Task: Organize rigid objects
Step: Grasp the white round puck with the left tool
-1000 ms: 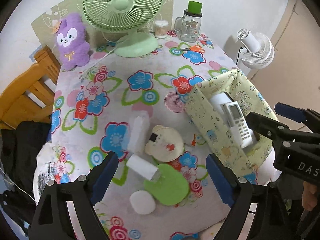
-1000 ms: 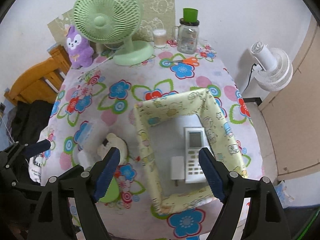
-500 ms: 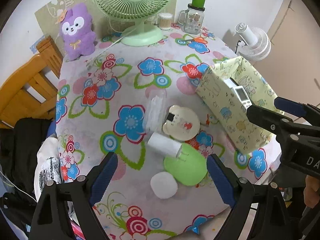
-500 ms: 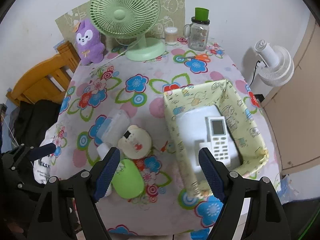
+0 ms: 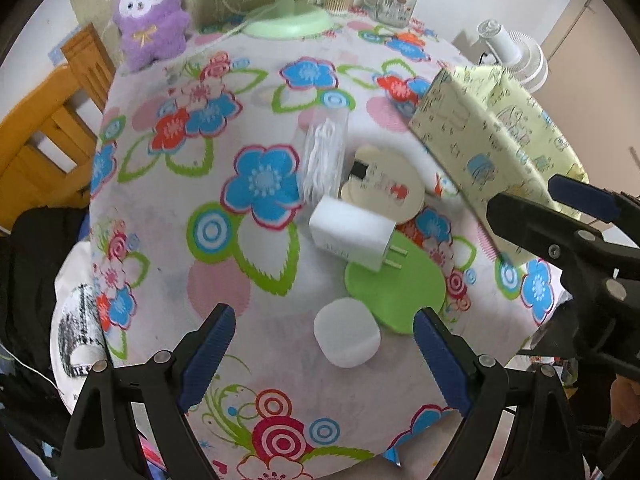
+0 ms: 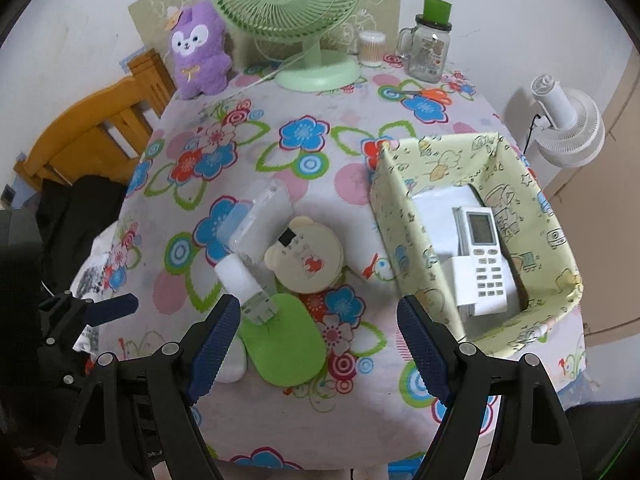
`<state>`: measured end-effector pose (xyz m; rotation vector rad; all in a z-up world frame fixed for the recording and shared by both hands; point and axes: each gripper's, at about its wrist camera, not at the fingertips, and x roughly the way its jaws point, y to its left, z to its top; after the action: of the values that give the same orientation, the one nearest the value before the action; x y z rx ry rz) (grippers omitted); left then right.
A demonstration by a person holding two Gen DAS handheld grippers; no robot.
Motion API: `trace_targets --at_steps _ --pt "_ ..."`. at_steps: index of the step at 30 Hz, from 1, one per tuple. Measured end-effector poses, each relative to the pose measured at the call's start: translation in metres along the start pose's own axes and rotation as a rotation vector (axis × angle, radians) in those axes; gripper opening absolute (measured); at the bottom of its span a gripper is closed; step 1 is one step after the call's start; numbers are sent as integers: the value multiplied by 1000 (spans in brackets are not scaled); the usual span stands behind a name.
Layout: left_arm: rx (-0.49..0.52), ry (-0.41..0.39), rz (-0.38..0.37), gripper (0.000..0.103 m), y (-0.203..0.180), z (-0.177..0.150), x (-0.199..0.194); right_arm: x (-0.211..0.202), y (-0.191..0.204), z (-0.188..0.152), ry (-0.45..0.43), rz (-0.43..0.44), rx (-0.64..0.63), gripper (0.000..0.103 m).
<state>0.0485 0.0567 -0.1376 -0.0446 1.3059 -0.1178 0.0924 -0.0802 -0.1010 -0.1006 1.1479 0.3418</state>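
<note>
As both cameras now look down on the near pile rather than the far end of the table (image 5: 168, 216), I read that my two hands have dropped and swung back from the box (image 6: 476, 248) toward the loose things, which tells me the next pick is about to begin and the remote (image 6: 486, 256) already lies inside the box. Going left to right in the left wrist view: my left gripper (image 5: 324, 360) stands wide open and empty, with the white puck (image 5: 346, 338) right between its fingers but untouched; past it the charger (image 5: 352, 232) lies with its prongs over the green pad (image 5: 400, 292), the clear case (image 5: 324, 156) and the bear disc (image 5: 382, 192) sit just behind, and the box shows only its outer wall. At the far right of that view my right gripper (image 5: 576, 216) is seen from the side. In the right wrist view, the left gripper (image 6: 100, 312) shows at the left edge, then my right gripper (image 6: 318, 340) hangs open and empty above the green pad (image 6: 284, 344), and the puck is nearly hidden behind its left finger. Only this view looks into the box: the remote rests on a white block there, and there is room beside it. Only the left view shows the puck whole, so I judge it the likeliest next pick, though the charger is as close.
</note>
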Motion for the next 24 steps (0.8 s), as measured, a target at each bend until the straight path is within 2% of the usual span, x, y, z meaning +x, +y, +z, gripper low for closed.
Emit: trace_targets --at_steps 10,14,24 --pt "-13 50 -14 92 3 -12 34 30 9 -22 54 -18 -26 83" --pt "-59 73 -29 89 6 -16 45 41 9 -27 76 -21 -34 83" --pt "-76 113 -37 80 3 -22 64 58 7 -32 126 -23 -36 83"
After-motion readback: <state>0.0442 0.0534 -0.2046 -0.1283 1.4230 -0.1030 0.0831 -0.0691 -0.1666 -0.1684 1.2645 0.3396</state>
